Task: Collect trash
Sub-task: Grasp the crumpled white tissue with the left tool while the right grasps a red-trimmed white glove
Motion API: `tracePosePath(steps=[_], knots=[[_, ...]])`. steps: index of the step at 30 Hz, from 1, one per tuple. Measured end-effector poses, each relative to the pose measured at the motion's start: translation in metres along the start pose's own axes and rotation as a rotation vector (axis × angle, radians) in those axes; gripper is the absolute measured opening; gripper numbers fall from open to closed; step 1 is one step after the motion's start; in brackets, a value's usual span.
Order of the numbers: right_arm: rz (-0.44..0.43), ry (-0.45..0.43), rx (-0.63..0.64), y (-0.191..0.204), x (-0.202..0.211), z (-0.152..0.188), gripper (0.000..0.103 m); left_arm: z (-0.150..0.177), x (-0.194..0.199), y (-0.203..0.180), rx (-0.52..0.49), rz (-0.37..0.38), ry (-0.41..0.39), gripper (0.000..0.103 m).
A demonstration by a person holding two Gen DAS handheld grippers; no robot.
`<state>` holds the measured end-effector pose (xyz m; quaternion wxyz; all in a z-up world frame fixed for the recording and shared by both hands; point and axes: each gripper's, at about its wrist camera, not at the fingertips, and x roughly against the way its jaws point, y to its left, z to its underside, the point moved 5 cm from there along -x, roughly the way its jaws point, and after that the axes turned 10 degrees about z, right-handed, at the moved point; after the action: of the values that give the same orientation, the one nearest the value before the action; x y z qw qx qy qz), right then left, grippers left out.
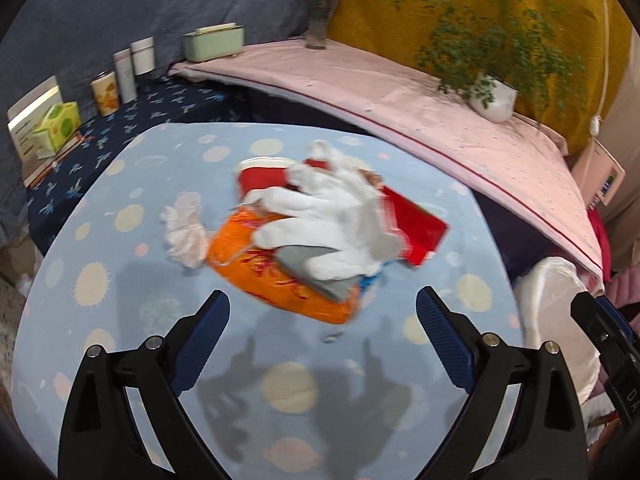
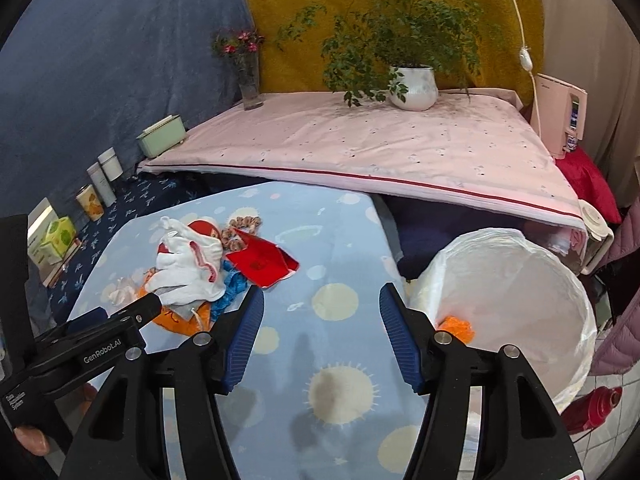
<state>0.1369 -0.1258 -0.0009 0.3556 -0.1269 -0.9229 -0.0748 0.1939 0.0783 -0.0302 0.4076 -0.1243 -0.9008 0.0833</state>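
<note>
Blue tablecloth holds one white glove, one bin beside.

Surface cloth: light blue, cream suns and pale planet circles. Ahead of the blue-padded, black-framed fingers: white glove, orange wrapper with red print, red packet, white crumpled tissue. Right of the right-hand fingers: white bin liner, orange scrap inside. Beyond: pink sheet with red stripe, mustard drape, navy printed cloth.
</note>
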Motion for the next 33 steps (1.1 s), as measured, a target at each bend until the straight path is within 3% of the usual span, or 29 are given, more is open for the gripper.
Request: tracePosePath(steps=[10, 22, 27, 30, 32, 33], knots=[[-0.058, 0.044, 0.064, 0.063, -0.039, -0.001, 0.059, -0.008, -0.016, 0.089, 0.121, -0.088, 0.012, 0.090], [-0.064, 0.081, 0.116, 0.116, -0.085, -0.007, 0.059, -0.023, -0.045, 0.142, 0.195, -0.102, 0.026, 0.088], [-0.058, 0.102, 0.123, 0.125, -0.102, -0.005, 0.058, -0.024, -0.057, 0.148, 0.208, -0.063, 0.047, 0.071], [-0.060, 0.118, 0.120, 0.127, -0.111, -0.003, 0.056, -0.023, -0.062, 0.146, 0.201, -0.032, 0.060, 0.054], [-0.063, 0.124, 0.123, 0.129, -0.114, -0.001, 0.046, -0.023, -0.063, 0.145, 0.196, -0.018, 0.063, 0.036], [-0.065, 0.129, 0.127, 0.130, -0.116, 0.000, 0.043, -0.023, -0.063, 0.144, 0.195, -0.012, 0.066, 0.032]])
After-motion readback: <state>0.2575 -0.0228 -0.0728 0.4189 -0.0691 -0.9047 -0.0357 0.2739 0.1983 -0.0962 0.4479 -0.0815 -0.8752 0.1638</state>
